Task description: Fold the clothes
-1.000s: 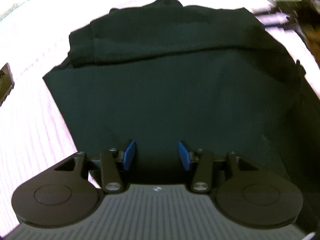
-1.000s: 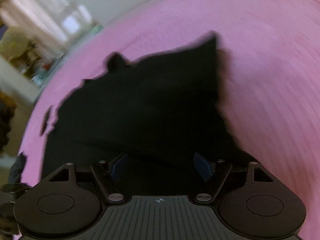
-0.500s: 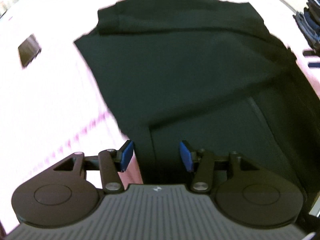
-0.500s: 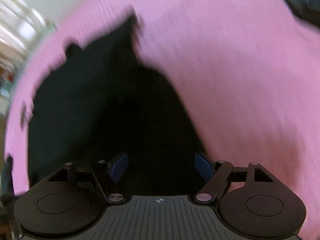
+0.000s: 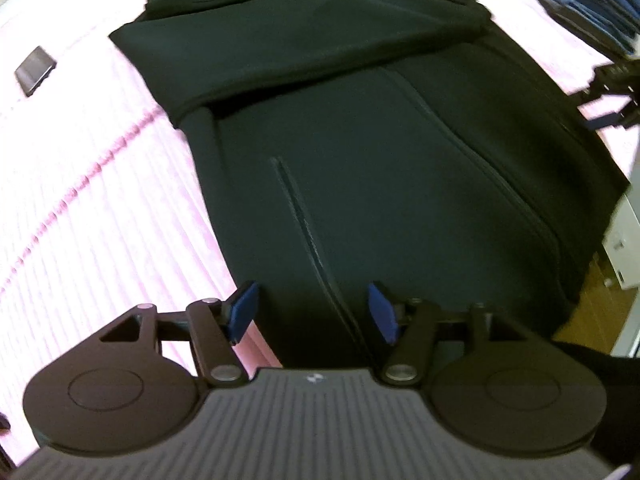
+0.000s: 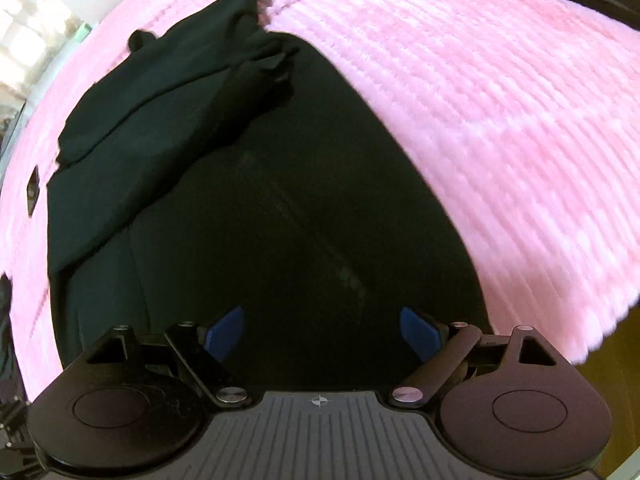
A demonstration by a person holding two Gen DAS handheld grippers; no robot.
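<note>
I see a pink ribbed bed cover (image 6: 500,120) carrying the black garment (image 5: 360,160), which lies spread at its near edge with one part folded across its far end. My left tool (image 5: 313,312) hangs over the garment's near left edge, jaws opening, gripping nothing. My right tool (image 6: 320,334) hangs over its near right part, jaws opening wide, empty. A small dark flat object (image 5: 35,70) lies far left.
</note>
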